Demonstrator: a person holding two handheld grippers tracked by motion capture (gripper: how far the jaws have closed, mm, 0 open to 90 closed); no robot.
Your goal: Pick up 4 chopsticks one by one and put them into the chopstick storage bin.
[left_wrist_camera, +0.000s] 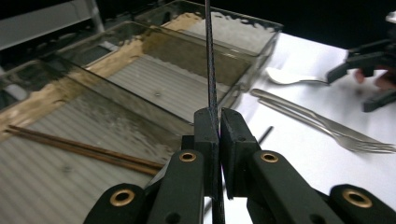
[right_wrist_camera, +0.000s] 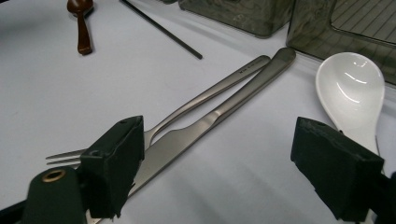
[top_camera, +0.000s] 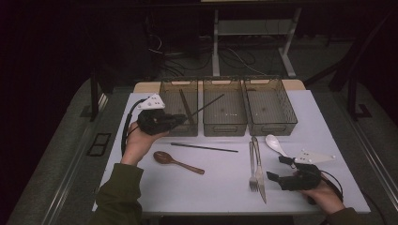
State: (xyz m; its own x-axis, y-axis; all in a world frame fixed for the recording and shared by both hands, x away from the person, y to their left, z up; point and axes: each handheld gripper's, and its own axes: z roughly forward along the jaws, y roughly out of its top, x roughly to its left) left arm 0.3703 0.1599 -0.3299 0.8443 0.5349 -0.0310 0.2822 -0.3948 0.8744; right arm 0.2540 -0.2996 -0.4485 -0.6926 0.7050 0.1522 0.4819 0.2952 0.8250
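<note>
The left gripper [top_camera: 180,119], at the left of centre in the high view, has its jaws pinched tight on a thin black chopstick [top_camera: 206,105], which slants up and to the right over the middle bin [top_camera: 224,127]. In the left gripper view the stick runs straight up the centre of the frame, clamped near its lower end. That is the weak point, as I judge it: held so near one end, the long free part could swing or pivot in the pads, and the tip might catch a bin wall instead of clearing it. The left bin [top_camera: 179,131] already holds a pair of brown chopsticks [left_wrist_camera: 84,148]; if this one belongs there, it may drop into the wrong compartment.

The right gripper [top_camera: 279,168], lower right of the high view, stands wide open and holds nothing, with the fork [right_wrist_camera: 196,100] and knife [right_wrist_camera: 215,116] lying between its jaws and the white spoon [right_wrist_camera: 351,91] just beside. Closing here could pinch both pieces together. The second black chopstick [top_camera: 204,147] and the wooden spoon [top_camera: 176,161] lie mid-table.
</note>
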